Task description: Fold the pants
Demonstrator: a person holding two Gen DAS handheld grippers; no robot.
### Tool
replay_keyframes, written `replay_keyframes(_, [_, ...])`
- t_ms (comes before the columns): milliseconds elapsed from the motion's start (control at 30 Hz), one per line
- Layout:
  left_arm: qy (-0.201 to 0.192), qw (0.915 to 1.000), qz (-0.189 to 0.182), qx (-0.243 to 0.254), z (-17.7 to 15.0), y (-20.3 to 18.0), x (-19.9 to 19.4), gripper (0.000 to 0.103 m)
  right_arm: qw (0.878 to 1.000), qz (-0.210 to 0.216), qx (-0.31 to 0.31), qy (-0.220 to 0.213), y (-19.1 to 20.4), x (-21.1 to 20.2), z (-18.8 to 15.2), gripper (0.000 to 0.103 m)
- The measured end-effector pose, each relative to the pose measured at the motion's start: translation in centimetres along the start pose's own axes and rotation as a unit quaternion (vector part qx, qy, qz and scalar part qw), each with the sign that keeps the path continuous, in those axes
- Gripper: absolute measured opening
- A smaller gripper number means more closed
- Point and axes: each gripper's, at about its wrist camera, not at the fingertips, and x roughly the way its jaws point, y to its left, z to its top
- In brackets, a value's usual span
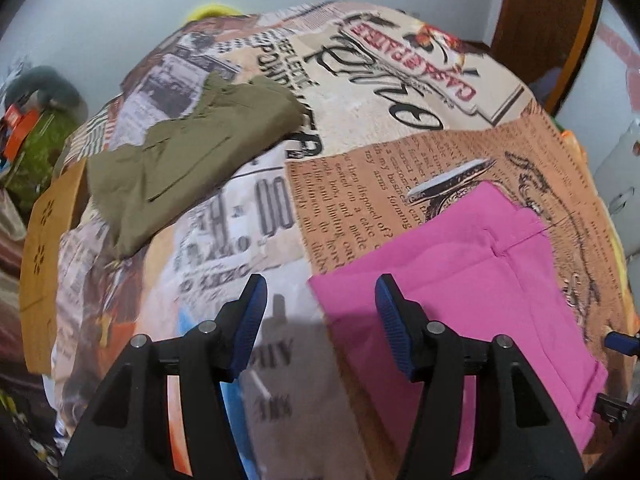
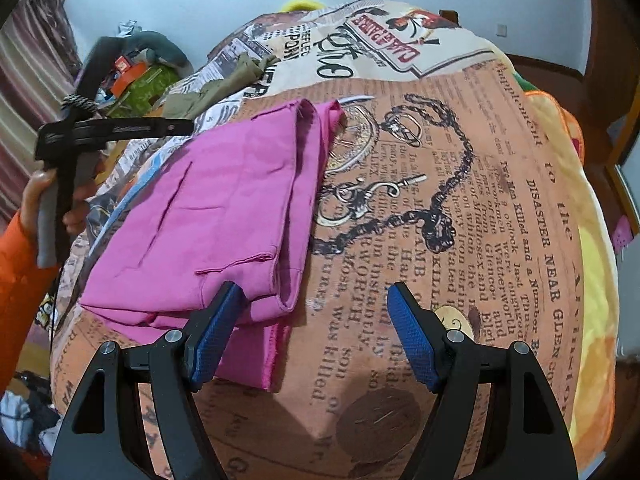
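Observation:
Folded pink pants [image 1: 460, 280] [image 2: 208, 216] lie on a newspaper-print bedspread [image 1: 360, 184] [image 2: 440, 208]. My left gripper [image 1: 322, 286] hovers open over their left corner; its right finger stands above the pink cloth and nothing is pinched. At the near edge of the pants my right gripper [image 2: 313, 289] is open too, its left finger over the pink hem and its right finger over bare bedspread. A hand in an orange sleeve [image 2: 16, 264] holds the left gripper's handle [image 2: 52, 216] at the pants' left side.
Crumpled olive-green pants [image 1: 192, 152] [image 2: 216, 84] lie farther back on the left of the bed. Beyond the bed's left side sits clutter with an orange box [image 2: 128, 72]. A wooden door [image 1: 548, 20] and pale walls stand behind.

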Motion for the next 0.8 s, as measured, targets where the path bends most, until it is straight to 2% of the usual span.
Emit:
replay_keyframes(167, [0.026,0.9987,0.011,0.042,-0.2,-1.1,2.7,0.059,1.000,0.000,-0.003,0.002,-0.5,0.7,0.4,0.073])
replay_keyframes(233, [0.016,0.9986,0.014,0.049,-0.9,-0.9,2.7,0.063,1.000,-0.005,-0.005,0.002,-0.7,0.9,0.7,0.075])
replay_keyframes(467, [0.021,0.9997,-0.009,0.012,-3.7,1.6,0.9,0.070,1.000,-0.026,0.008,-0.014,-1.5,0.5,1.5,0.075])
replay_keyframes(667, [0.015,0.9999,-0.006,-0.007,-7.2,2.0,-2.2,0.070,0.999,-0.027,0.013,-0.032,-1.5,-1.0,1.7,0.075])
replay_keyframes(800, [0.017,0.9995,-0.020,-0.016,-9.8,1.7,-4.4,0.070,0.999,-0.018,0.011,-0.041,-1.1,-1.8,1.7,0.075])
